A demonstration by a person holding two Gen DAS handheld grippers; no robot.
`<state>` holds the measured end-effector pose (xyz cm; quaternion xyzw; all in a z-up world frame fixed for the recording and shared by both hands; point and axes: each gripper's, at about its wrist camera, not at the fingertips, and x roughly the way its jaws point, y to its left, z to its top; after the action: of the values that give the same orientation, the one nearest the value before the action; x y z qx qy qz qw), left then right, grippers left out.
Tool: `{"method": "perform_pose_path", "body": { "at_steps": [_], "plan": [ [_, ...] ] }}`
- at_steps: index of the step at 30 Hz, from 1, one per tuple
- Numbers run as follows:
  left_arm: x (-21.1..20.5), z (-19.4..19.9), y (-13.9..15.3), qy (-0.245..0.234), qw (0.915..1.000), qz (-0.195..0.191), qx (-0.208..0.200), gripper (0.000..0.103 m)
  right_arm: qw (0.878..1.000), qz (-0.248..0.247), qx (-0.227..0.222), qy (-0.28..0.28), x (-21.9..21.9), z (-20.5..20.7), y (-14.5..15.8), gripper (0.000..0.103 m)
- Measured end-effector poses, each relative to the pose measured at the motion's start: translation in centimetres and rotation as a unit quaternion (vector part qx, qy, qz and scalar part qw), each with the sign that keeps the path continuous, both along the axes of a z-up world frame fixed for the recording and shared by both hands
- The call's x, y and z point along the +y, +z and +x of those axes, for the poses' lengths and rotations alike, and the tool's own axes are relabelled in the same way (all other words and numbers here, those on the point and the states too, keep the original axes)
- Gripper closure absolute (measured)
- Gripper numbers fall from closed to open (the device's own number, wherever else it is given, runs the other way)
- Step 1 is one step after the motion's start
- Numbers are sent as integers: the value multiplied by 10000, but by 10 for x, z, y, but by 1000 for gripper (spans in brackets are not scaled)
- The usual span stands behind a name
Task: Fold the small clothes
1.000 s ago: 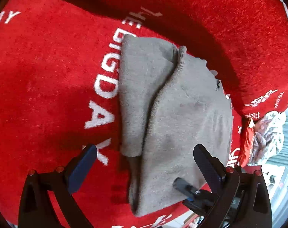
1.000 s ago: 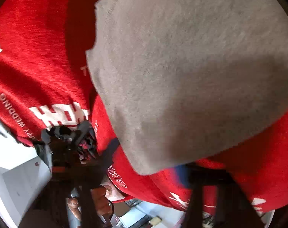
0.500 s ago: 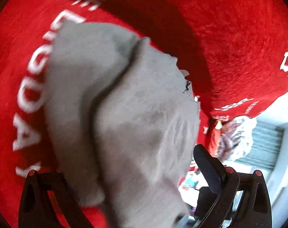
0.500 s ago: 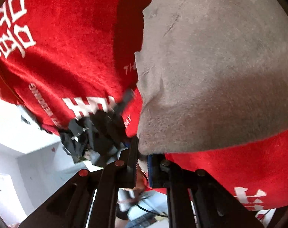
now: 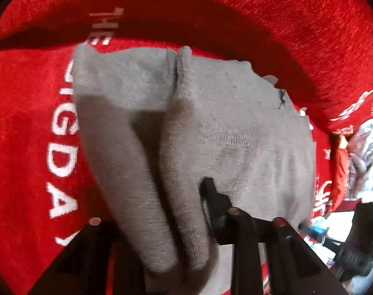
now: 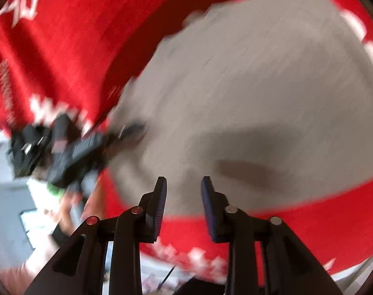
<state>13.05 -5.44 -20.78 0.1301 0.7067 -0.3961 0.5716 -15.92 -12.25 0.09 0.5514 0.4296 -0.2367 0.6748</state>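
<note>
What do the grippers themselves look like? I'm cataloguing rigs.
Right gripper: black angular linkage arms, red and silver pivot pins, ribbed dark blue finger pads. Left gripper: same black frame with reddish pins.

Matt grey knit garment [image 5: 235, 132], fuzzy red cloth [image 5: 285, 24]

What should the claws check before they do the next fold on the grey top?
1. Left claw gripping the top: ok, near fold bunched between its fingers.
2. Right claw let go: ok, open, nothing between its fingers.
3. Top on the red cloth: ok, far part lies there; near edge is lifted.
4. Folded layers lined up: not ok, a ridge runs down the middle and layers overlap unevenly.
5. Right claw's aim: cannot tell, its view is blurred.
</note>
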Motion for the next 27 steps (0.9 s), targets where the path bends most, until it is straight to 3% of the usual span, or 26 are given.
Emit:
{"method": "perform_pose_path", "body": {
  "at_steps": [3, 8, 11, 14, 17, 21, 24, 27],
  "plan": [
    [-2, -8, 13, -18, 9994, -77, -327, 84, 9983, -490, 302, 67, -21, 11, -6, 96],
    [-12, -27, 43, -60, 9970, -488, -599, 85, 9937, -606, 720, 605, -18, 34, -41, 97],
    [-31, -41, 68, -104, 9944, -745, -741, 85, 9900, -913, 743, 781, -12, 35, -41, 99],
    [-57, -63, 93, -343, 9904, -997, -897, 85, 9934, -687, 574, 711, -16, 28, -42, 99],
    [-90, -95, 117, -666, 9846, -1288, -977, 85, 9988, -193, 122, 437, -27, 4, -43, 98],
    [-138, -153, 134, -1277, 9742, -1485, -1126, 85, 9996, -127, -242, -19, -42, -51, -29, 98],
    [-175, -200, 124, -1691, 9692, -1469, -1028, 85, 9972, -91, -510, -536, -57, -100, -19, 98],
    [-210, -249, 87, -2046, 9676, -1148, -928, 85, 9922, 133, -704, -1024, -72, -146, -27, 97]
  ]
}}
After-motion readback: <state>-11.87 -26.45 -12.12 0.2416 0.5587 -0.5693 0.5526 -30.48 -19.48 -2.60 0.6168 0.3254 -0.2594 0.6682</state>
